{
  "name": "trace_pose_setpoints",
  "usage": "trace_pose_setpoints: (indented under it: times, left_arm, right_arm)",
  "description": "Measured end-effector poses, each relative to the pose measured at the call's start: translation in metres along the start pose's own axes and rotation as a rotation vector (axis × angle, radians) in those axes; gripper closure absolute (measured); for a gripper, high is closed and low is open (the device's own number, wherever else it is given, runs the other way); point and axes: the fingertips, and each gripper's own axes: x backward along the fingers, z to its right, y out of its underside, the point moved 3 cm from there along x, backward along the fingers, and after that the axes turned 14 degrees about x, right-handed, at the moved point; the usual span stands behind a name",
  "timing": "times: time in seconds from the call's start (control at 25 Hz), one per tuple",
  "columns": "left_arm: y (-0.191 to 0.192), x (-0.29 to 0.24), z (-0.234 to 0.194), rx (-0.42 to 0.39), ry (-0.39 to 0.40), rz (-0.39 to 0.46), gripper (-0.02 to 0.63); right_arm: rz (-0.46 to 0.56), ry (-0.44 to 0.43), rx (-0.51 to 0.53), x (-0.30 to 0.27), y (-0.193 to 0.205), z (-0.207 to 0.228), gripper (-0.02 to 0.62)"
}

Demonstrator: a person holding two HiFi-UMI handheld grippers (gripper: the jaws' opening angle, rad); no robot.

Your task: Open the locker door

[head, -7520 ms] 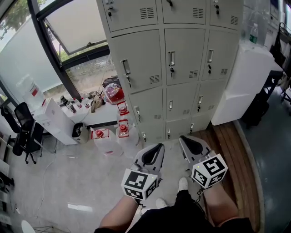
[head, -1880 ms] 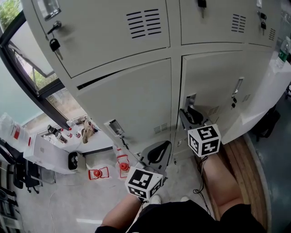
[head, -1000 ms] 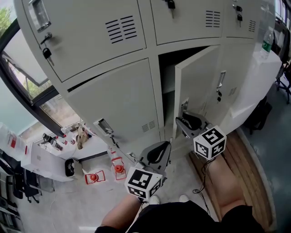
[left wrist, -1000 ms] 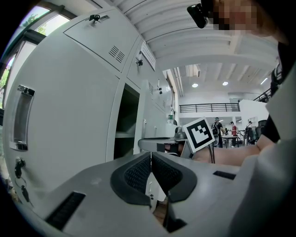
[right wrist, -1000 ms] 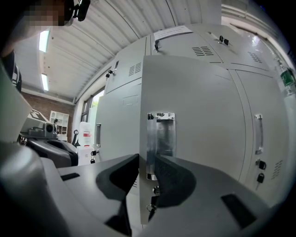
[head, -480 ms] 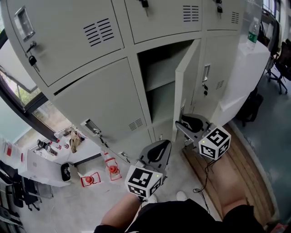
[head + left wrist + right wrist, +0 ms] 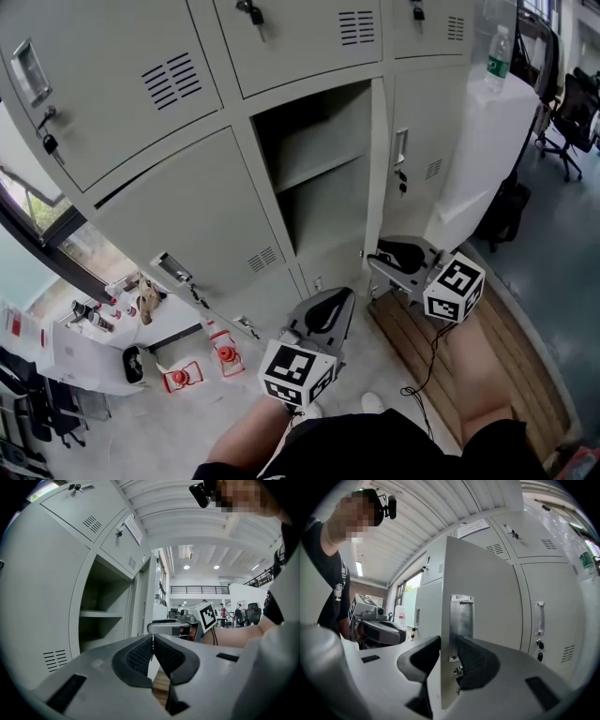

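The grey middle locker door (image 7: 377, 178) stands swung out to the right, and its compartment (image 7: 319, 178) shows a bare shelf. My right gripper (image 7: 382, 262) straddles the door's free edge low down. In the right gripper view the door (image 7: 487, 602) runs between the jaws of the right gripper (image 7: 449, 653), just under the metal handle (image 7: 461, 618). These jaws are opening, and the pads look eased off the door. My left gripper (image 7: 339, 298) hangs shut and holds nothing in front of the lockers, its tips (image 7: 153, 637) closed together.
Closed locker doors (image 7: 178, 225) with keys surround the open one. A white cabinet (image 7: 478, 159) with a water bottle (image 7: 500, 56) stands to the right. Red jugs (image 7: 225, 356) lie on the floor at left. A wooden platform (image 7: 441, 356) is under the right gripper.
The door has swung from slightly ajar to wide open, drawn rightward by the right gripper, which moved right and lower. The left gripper stayed where it was.
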Motion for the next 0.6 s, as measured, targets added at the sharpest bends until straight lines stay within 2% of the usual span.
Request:
trace_pose_setpoints:
  times: [0.24,0.6]
  left_arm:
    - [0.004,-0.011,0.012,-0.010,-0.003,-0.014,0.584]
    - [0.010,-0.035,0.035,-0.017,-0.037,-0.004,0.584]
  right_arm:
    - [0.014,-0.047,0.008,0.016,0.003,0.005,0.420]
    - [0.032,-0.069,0.014,0.039,0.007,0.015,0.413]
